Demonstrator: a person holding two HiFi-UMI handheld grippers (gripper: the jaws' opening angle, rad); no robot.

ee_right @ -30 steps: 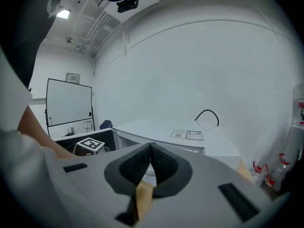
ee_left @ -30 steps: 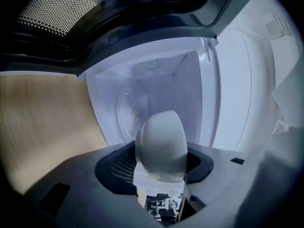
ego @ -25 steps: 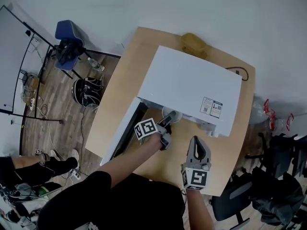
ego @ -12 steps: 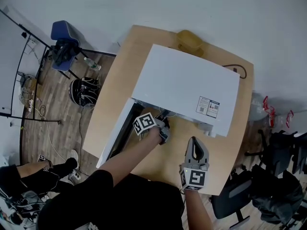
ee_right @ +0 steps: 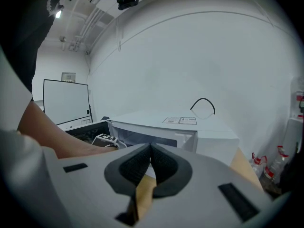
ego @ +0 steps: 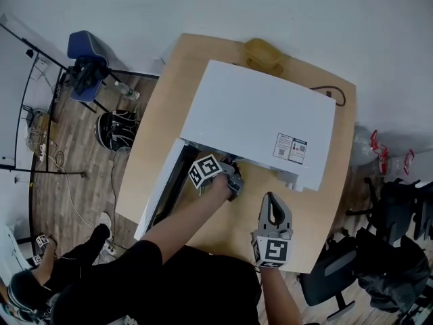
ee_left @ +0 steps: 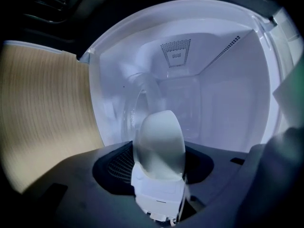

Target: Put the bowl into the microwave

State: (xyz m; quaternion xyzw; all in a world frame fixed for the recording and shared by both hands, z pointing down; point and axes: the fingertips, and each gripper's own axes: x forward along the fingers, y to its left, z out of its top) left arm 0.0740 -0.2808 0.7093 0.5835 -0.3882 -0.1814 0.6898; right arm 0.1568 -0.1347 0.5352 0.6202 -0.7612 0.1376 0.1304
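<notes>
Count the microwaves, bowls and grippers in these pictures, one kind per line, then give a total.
Microwave: 1
Bowl: 1
Grippers: 2 (left gripper, right gripper)
Total: 4

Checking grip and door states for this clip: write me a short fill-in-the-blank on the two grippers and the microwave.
1. The left gripper is clamped on the ____.
2. The jaws of the right gripper are ____, holding nothing.
3. The door of the microwave stands ____.
Missing words: bowl; shut; open.
</notes>
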